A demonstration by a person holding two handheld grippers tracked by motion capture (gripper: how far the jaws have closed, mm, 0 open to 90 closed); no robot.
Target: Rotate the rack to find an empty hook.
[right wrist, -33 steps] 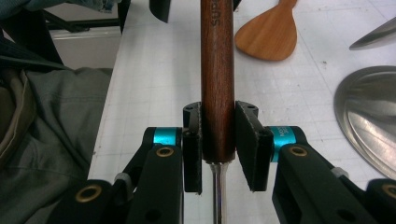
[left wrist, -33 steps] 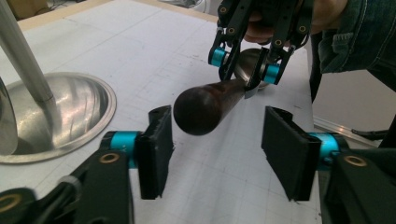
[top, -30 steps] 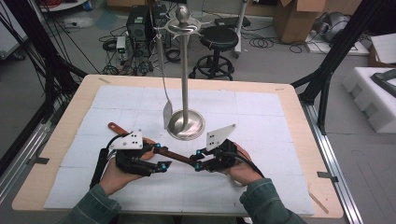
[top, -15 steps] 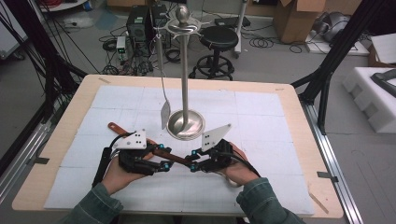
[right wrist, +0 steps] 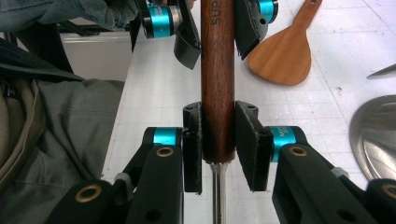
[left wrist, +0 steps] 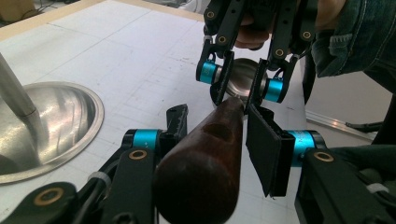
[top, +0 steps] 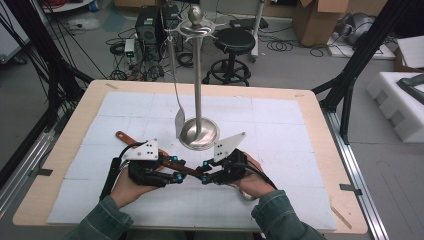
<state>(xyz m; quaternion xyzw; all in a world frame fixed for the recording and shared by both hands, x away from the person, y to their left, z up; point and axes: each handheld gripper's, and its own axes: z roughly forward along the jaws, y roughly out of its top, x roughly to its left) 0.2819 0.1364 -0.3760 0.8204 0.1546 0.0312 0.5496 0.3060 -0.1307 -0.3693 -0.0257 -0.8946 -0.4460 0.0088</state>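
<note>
Wooden ladle handle held level above table, clamped by right gripper at metal end. Left gripper jaws around handle, just been closing, not yet pressing. Wooden spatula flat beside stand base.

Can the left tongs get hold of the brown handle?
Probably yes: the brown handle already sits between the left tongs, which have just been closing, and nothing blocks it.

ladle between left gripper and right gripper | stand just behind | wooden spatula left
</note>
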